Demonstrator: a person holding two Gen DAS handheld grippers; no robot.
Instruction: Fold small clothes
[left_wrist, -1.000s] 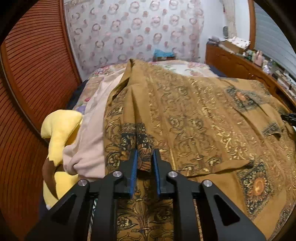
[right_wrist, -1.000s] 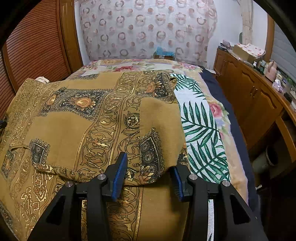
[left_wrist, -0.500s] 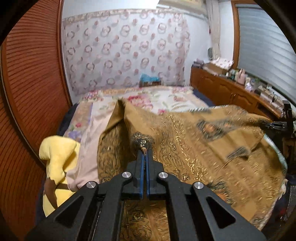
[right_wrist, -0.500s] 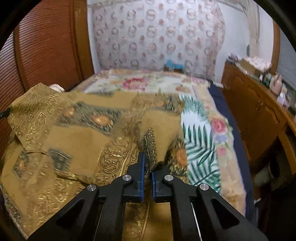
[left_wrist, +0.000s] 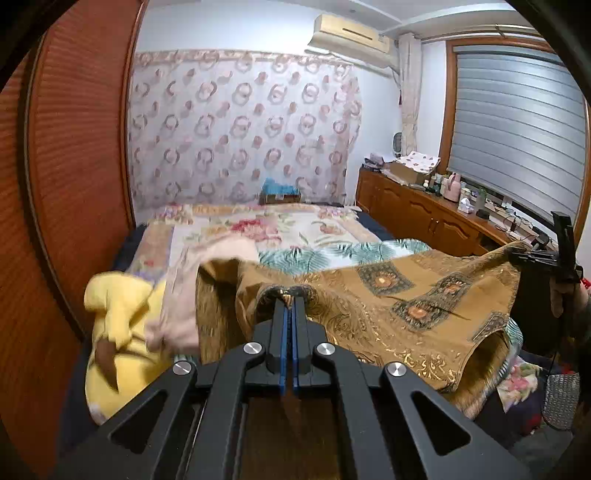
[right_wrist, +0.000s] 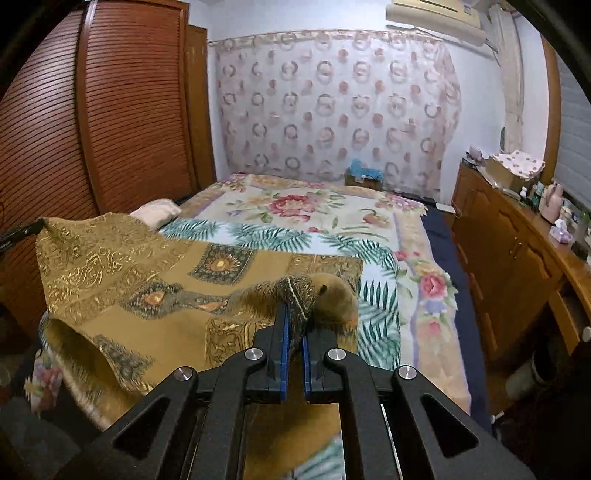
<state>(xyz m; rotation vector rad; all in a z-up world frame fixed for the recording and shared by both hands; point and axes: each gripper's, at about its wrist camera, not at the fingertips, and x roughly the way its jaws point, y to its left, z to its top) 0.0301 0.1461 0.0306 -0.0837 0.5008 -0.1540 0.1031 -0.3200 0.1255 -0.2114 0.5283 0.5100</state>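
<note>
We hold the brown patterned garment lifted above the bed, stretched between both tongs. The left tongs are clenched on a bunched edge of it, and the right tongs are clenched on the opposite edge, a thick wad of cloth between the blue pads. The middle of the garment sags toward the floral bedspread, and its lower part droops over the near side of the bed.

The risks we see: each grip catches only a small bunch, so a sharp pull apart could slip the cloth out of one pair. The slack middle may crease or double unevenly when we lay it down. On our left, the fabric hangs near the yellow plush toy and the pink cloth, which it could drag along.
</note>
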